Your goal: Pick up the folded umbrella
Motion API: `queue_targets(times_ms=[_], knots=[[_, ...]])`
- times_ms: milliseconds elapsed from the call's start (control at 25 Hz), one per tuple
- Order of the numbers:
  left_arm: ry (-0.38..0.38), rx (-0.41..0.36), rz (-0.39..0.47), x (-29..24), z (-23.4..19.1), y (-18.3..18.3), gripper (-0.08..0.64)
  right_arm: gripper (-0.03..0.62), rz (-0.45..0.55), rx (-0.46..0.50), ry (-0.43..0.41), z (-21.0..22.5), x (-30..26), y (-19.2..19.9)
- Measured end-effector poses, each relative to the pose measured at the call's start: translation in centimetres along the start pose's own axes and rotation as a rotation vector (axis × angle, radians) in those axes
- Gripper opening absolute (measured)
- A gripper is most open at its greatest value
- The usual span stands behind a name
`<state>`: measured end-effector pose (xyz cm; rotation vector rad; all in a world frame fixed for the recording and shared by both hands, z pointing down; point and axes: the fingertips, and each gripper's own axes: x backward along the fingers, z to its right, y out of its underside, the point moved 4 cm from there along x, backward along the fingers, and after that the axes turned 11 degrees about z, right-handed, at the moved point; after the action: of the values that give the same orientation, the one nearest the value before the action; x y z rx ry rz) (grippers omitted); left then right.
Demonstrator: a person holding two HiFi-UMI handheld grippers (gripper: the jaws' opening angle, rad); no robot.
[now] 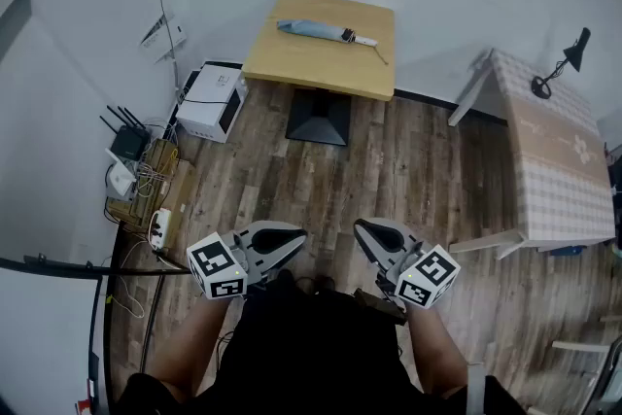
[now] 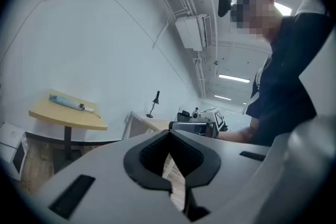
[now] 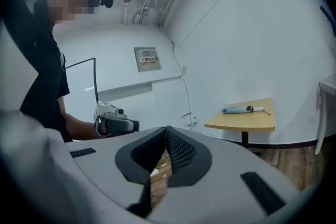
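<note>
Pale blue fabric covers the folded umbrella (image 1: 313,30), which is rolled into 1 slim bundle. A dark band sits near 1 end, followed by a short white handle with a thin cord trailing from it. The umbrella lies flat on the far part of a yellow wooden table (image 1: 326,68), with its handle toward the right of the head view. Nothing else rests on that tabletop.

Position relative to the grippers:
- The left gripper (image 1: 290,240) and right gripper (image 1: 372,235) are held close to the person's body, at the bottom of the head view.
- A stretch of wood-plank floor (image 1: 408,160) separates both grippers from the table; the umbrella is well apart from each.
- In the left gripper view the umbrella (image 2: 68,103) appears small at the left; in the right gripper view it (image 3: 242,109) appears small at the right.

Gripper state:
- Left gripper (image 2: 169,136): jaws clenched, tips meeting, nothing between them.
- Right gripper (image 3: 166,132): jaws clenched, tips meeting, nothing between them.
</note>
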<state>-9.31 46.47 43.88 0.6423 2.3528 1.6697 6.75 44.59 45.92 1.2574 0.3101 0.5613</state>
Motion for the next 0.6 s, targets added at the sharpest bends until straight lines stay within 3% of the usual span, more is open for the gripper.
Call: queue_targets(times_ms=[280,600], knots=[[0.002,-0.004,-0.007,-1.2,1.9,1.0,0.009,0.018,-0.039,0.078,-0.069,-1.3,1.3,0.3],[-0.039,-0.012,-0.026,-1.1,2.4,2.7,0.009,0.018,-0.012,0.169,0.063,0.5,3.1,1.2]])
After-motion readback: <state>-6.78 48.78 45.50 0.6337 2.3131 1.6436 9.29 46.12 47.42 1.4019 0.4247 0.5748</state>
